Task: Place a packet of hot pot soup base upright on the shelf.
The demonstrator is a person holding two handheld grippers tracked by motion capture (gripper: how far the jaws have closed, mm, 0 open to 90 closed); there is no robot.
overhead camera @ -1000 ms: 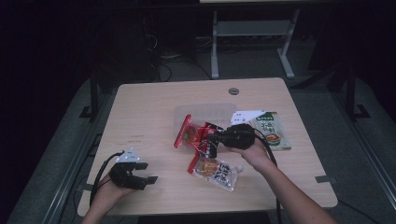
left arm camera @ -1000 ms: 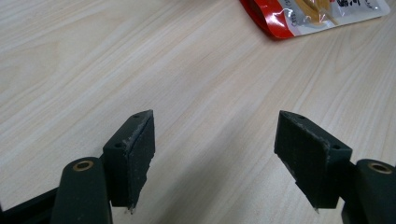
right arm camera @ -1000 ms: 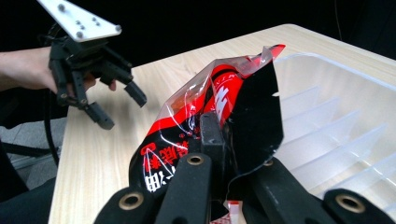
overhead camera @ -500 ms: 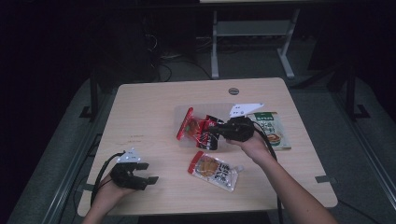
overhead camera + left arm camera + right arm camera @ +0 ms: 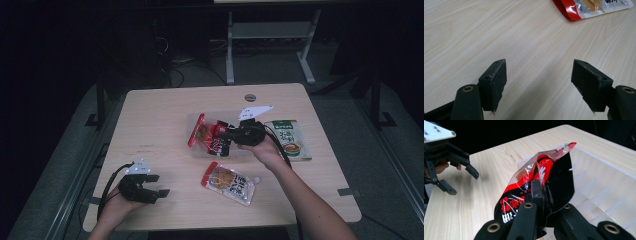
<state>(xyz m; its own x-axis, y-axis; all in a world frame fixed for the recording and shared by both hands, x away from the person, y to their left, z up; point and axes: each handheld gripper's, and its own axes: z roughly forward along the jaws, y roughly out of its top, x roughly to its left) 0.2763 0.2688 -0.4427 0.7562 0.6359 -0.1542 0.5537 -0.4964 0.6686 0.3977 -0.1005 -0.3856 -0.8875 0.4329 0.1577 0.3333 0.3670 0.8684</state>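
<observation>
Red-and-black packet carried away from the lower packet and over the clear tray.

The red-and-black packet, light, soft and crinkly, hangs pinched at its edge in the right gripper, above the clear tray; grip a sealed edge. That hand reaches level across the table. The left gripper rests wide, empty, beside the second packet.

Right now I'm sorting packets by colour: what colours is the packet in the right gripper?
Red and black with white print and a clear top edge; the packet shows best in the right gripper view.
</observation>
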